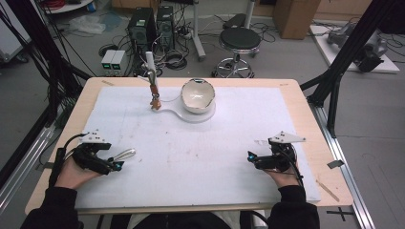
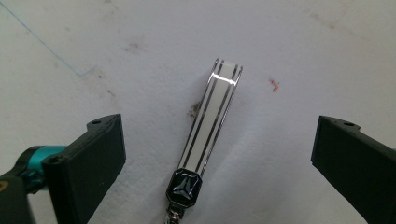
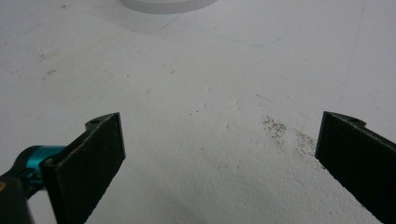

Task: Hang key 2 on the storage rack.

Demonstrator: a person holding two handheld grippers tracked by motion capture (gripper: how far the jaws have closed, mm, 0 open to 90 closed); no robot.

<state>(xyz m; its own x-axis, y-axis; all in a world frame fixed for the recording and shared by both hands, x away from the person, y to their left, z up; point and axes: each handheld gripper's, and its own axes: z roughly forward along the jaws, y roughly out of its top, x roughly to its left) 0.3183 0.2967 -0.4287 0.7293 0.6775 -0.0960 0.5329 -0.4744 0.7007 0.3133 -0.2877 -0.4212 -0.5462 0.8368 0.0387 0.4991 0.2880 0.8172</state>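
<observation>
A shiny silver strip with dark stripes and a black hexagonal end lies flat on the white mat, reaching away from me. My left gripper is open, one jaw on each side of the strip, touching nothing. From above, the strip gleams just ahead of the left gripper at the mat's front left. My right gripper rests at the front right. It is open over bare mat, with nothing between its jaws.
A white bowl sits tilted on a round white base at the back centre. Left of it, a small stand holds a brown bit. A red speck marks the mat. A stool and computer towers stand beyond the table.
</observation>
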